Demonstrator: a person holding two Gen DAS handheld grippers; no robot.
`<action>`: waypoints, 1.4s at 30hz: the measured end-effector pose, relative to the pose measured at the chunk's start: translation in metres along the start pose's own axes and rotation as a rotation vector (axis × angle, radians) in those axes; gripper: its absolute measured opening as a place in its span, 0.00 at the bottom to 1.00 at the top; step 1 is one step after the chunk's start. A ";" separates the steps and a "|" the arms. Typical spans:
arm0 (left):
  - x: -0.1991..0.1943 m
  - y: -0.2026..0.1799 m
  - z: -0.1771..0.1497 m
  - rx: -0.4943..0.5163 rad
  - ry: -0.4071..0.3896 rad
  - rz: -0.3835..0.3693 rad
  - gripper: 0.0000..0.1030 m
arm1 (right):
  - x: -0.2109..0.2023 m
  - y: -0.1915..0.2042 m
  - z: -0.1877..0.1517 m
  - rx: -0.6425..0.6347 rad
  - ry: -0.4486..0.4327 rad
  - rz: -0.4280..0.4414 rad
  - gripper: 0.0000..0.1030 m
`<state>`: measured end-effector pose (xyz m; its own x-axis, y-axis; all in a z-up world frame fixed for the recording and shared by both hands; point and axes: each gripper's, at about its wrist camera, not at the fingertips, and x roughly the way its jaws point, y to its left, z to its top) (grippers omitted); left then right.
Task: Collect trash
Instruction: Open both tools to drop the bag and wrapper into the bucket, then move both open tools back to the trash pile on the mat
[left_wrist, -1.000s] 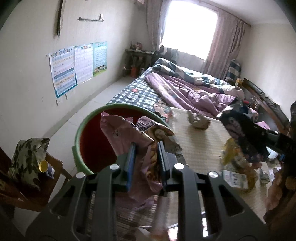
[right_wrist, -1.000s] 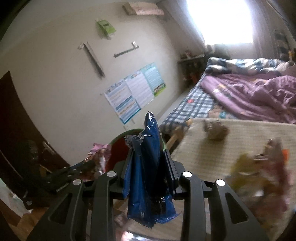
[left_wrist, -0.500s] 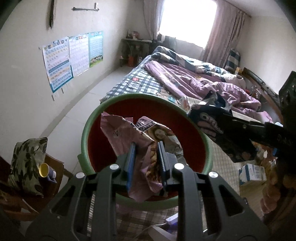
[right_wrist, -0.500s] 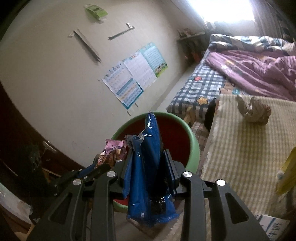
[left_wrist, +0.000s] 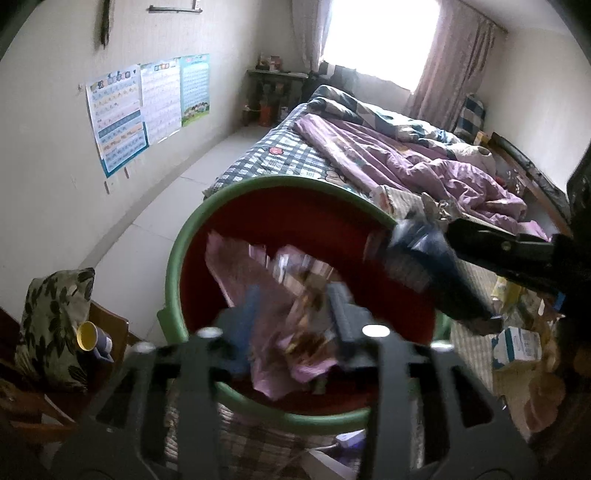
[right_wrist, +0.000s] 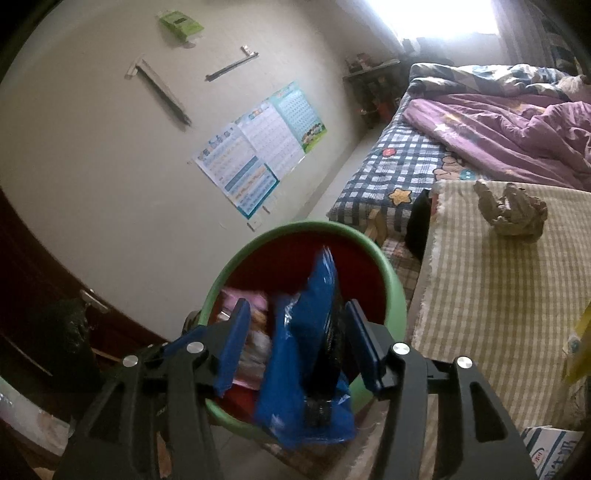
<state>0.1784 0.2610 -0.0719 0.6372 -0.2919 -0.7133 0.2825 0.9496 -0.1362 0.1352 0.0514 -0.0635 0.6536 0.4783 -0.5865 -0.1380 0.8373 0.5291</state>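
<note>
A green-rimmed bucket with a red inside stands below both grippers. My left gripper hangs over it, its jaws opening. A crumpled pink snack wrapper lies loose and blurred between the fingers, which do not press on it. From the right, one black finger of my right gripper reaches over the rim with a dark blue wrapper. In the right wrist view my right gripper is also opening. The blue wrapper sags between its spread fingers above the bucket.
A crumpled brown paper lies on a checked mat to the right. Behind is a bed with a purple quilt. A chair with a leaf-print cushion and a yellow cup stands left. A small carton sits at right.
Both grippers came over the bucket holding their wrappers tight. Now both pairs of jaws have spread and the pink and blue wrappers hang loose and slip downward.
</note>
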 end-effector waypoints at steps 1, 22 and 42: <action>-0.001 0.000 0.000 -0.003 -0.005 0.001 0.45 | -0.002 -0.001 0.001 0.004 -0.005 0.001 0.52; -0.033 -0.058 -0.007 -0.001 -0.036 -0.068 0.46 | -0.135 -0.061 0.001 0.040 -0.190 -0.106 0.55; -0.042 -0.223 -0.057 0.012 0.015 -0.119 0.46 | -0.259 -0.201 -0.044 0.032 -0.175 -0.275 0.55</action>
<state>0.0477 0.0677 -0.0501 0.5881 -0.4005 -0.7027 0.3640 0.9069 -0.2123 -0.0394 -0.2290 -0.0445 0.7813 0.1809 -0.5974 0.0824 0.9188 0.3860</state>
